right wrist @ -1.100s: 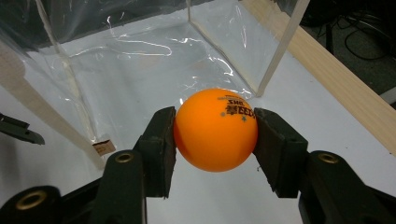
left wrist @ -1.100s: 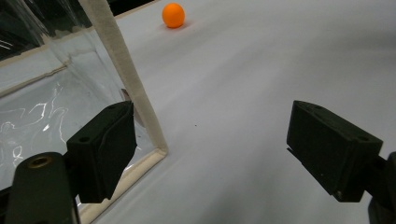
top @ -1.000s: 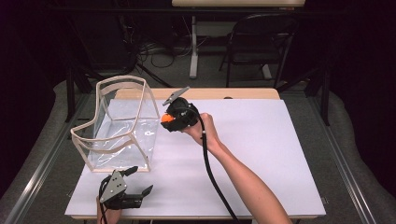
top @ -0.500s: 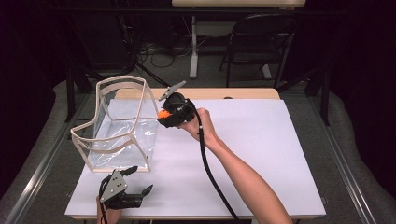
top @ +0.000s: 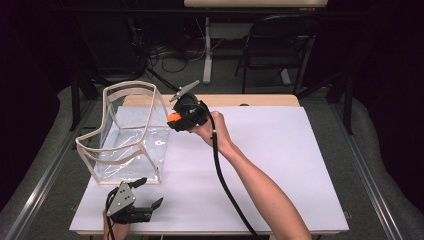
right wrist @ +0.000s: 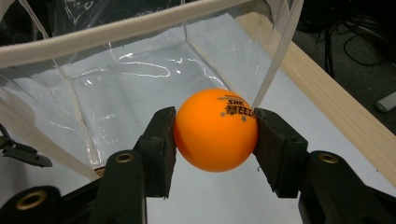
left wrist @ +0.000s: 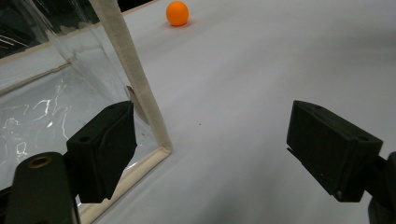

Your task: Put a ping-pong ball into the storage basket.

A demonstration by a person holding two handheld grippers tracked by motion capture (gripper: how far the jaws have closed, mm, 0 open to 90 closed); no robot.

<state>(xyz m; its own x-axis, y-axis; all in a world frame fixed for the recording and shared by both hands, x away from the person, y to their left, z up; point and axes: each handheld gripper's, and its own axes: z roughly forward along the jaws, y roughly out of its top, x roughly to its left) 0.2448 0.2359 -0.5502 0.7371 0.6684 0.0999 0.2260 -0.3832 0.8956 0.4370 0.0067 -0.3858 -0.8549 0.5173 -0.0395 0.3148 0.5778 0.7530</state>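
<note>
**Orange ball held at the rim of the clear bag**

At far left on the white tabletop [top: 280,165]: a clear plastic bag [top: 125,135] with cream fabric edging, standing open-topped, its near corner seam rising just past the left tool's jaws in the left gripper view. Just in front of the bag, near the tabletop's front edge: left tool [top: 142,207], jaws spread wide, gripping nothing, with bare white surface between them. Farther off in the left gripper view, an orange ball [left wrist: 177,13].

Toward the middle: right tool [top: 172,120], raised beside the bag's upper right edge, jaws closed on the orange ball [right wrist: 215,129], one pad against each side, dark print on the ball's top. Directly ahead of the ball, the bag's cream rim and a clear wall. Black cable [top: 225,185] trailing down along the forearm.

Further right: open tabletop, then a wooden strip [top: 260,100] along the far edge. Behind it, a dark chair [top: 280,45] and cables on the floor.
</note>
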